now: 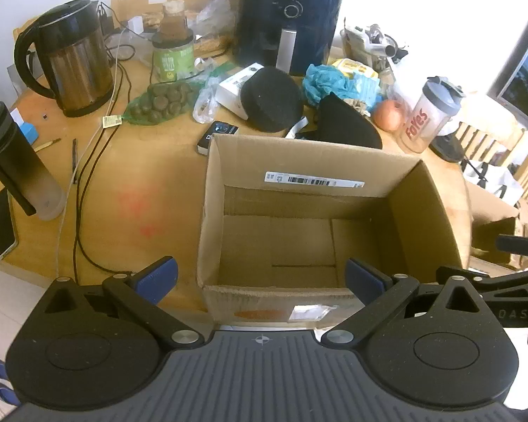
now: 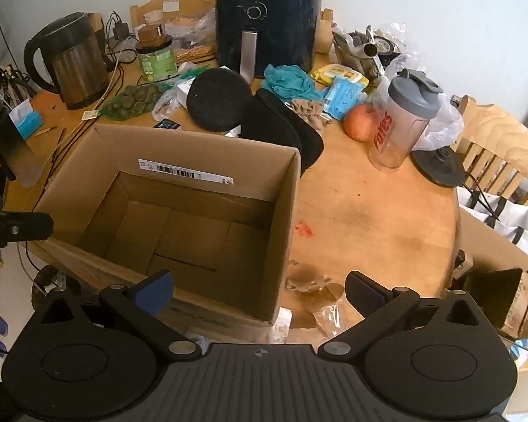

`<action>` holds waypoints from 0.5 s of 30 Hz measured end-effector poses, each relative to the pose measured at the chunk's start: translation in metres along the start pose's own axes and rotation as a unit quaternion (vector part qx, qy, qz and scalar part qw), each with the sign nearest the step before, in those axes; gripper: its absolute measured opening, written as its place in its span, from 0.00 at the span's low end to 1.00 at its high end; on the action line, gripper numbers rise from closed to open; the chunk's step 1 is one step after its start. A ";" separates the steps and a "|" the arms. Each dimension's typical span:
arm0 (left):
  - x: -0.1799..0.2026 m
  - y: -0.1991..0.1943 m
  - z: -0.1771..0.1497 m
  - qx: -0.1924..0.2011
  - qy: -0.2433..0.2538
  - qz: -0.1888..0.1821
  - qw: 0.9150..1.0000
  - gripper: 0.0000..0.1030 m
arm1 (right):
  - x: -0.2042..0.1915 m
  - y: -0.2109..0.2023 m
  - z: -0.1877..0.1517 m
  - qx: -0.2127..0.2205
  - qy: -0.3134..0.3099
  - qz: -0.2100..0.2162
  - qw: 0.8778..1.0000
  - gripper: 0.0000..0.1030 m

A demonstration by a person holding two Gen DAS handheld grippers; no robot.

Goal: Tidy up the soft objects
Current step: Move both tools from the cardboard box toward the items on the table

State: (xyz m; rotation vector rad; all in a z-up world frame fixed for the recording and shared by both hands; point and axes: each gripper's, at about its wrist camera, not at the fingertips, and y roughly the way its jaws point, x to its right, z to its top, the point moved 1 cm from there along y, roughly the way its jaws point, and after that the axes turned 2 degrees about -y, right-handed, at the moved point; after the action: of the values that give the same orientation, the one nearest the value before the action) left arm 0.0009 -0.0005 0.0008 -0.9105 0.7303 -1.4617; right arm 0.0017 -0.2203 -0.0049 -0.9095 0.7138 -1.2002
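Straight ahead of the left tool [image 1: 260, 277] the cardboard box [image 1: 309, 161] stands open-topped at the near edge of the wooden bench [image 1: 123, 176], its floor bare and its four walls upright, so there is free room above the rim. Ahead and to the right of the right tool [image 2: 258, 290] lies an uncluttered stretch of bench that runs to the curved far edge beside a shaker bottle [image 2: 403, 119]. Beyond the box's far wall sit the soft things: a round black cushion [image 1: 272, 100], a flat black pad [image 1: 348, 123] partly hidden behind the box wall, and a crumpled teal cloth [image 1: 325, 82] wedged among clutter in front of the air fryer [image 1: 290, 17]. Both tools have their blue-padded fingers spread wide and hold nothing, touching nothing.
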 end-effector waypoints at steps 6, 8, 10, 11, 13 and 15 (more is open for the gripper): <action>-0.006 -0.001 0.004 0.002 -0.003 -0.001 1.000 1.00 | 0.008 0.002 0.001 -0.004 0.012 -0.006 1.000 1.00; -0.007 -0.002 0.005 0.004 -0.003 -0.005 1.000 1.00 | 0.011 0.003 0.001 -0.005 0.017 -0.006 1.000 1.00; -0.007 -0.003 0.006 0.007 -0.003 -0.008 1.000 1.00 | 0.014 0.004 0.002 -0.008 0.023 -0.007 1.000 1.00; -0.007 -0.003 0.007 0.007 -0.002 -0.009 1.000 1.00 | 0.016 0.005 0.002 -0.009 0.026 -0.008 1.000 1.00; -0.007 -0.003 0.009 0.006 0.001 -0.008 1.000 1.00 | 0.019 0.006 0.002 -0.010 0.031 -0.010 0.999 1.00; -0.007 -0.001 0.011 0.002 0.004 -0.004 1.000 1.00 | 0.022 0.006 0.003 -0.010 0.033 -0.012 0.999 1.00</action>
State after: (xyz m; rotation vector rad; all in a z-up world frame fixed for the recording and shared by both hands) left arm 0.0093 0.0077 0.0062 -0.9065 0.7293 -1.4747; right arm 0.0120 -0.2400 -0.0091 -0.9006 0.7721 -1.2512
